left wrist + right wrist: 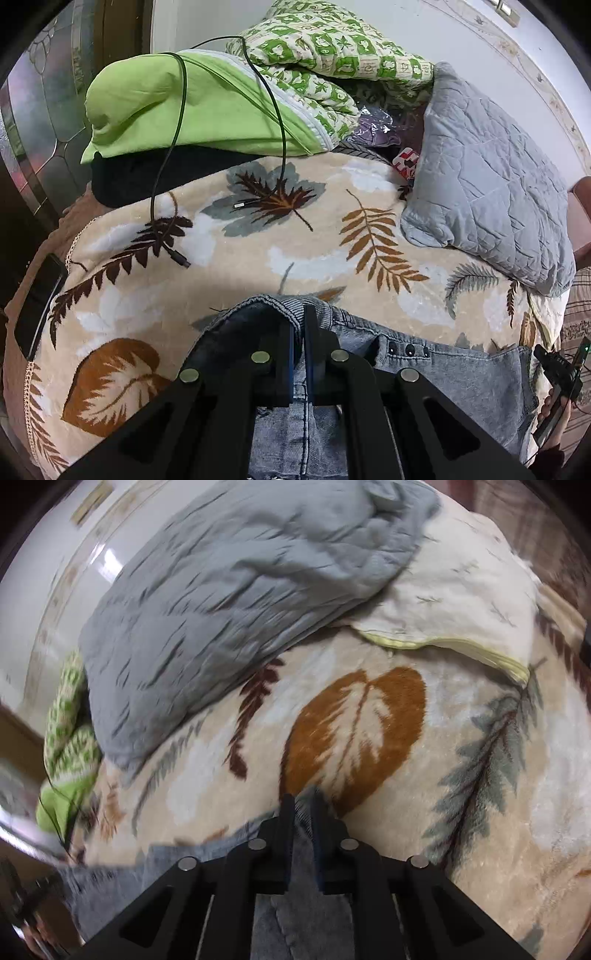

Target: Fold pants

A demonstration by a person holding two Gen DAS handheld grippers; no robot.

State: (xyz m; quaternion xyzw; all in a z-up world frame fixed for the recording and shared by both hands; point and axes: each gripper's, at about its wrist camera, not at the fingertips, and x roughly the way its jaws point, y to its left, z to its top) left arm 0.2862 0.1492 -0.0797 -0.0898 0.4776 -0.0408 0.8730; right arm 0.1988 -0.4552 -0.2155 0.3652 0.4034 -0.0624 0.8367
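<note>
On the bed, near edge: the pants [461, 373], faded blue denim, lie across a leaf-print blanket [258, 258], their hemmed edge lifted at the left gripper and a row of dark studs showing just right of it.
Left gripper [300, 321]: fingers pressed together on a fold of the denim at the far edge of the cloth.
Right gripper [303, 805]: fingers nearly together, pinching a strip of the same denim that runs between them; this view is smeared, so the grip's depth is hard to read.
Other hand in view: at the far right of the left wrist view, the person's right hand [554, 410] with its tool.
Step in hand: judged as the pick-up for a fold, both grippers pinching the garment's far edge at two points.
Next move calls for: both grips carried together at even height so the denim stays taut between them, then laid over the rest of the pants with edges matched; a slack span would likely crease.
Surface: soft, plush blanket that yields and may drag on the denim.
Room: a grey quilted pillow [491, 177] at far right; a green patterned quilt [332, 55] and a lime cloth [177, 107] at far left; a black cable [173, 155] trailing onto the blanket; a phone [37, 302] at the left edge; a pale wall behind.
</note>
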